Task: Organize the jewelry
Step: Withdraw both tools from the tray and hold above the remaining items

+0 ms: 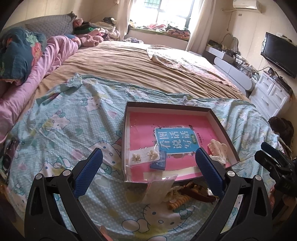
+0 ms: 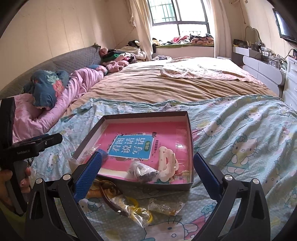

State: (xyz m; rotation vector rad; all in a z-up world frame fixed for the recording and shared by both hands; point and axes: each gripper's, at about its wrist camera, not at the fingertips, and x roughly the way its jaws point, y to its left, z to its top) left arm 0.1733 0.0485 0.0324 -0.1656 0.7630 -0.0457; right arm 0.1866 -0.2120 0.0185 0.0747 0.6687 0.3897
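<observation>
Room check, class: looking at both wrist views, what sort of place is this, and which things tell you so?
Most likely a home bedroom: a large bed with pillows and quilts, a white dresser, and a wall-mounted television beside a curtained window.

We see our left hand-held gripper as 2 black plastic arms, each with a triangular cut-out and 2 round silver screw heads near its tip. Its 2 fingers are flat pads of blue, finely textured rubber. Our right hand-held gripper has the same build: black arms, silver screws, blue textured pads. In the right wrist view, the other unit's black body carries small white lettering, and our hand on its grey handle shows a painted fingernail with a small dark mark.
</observation>
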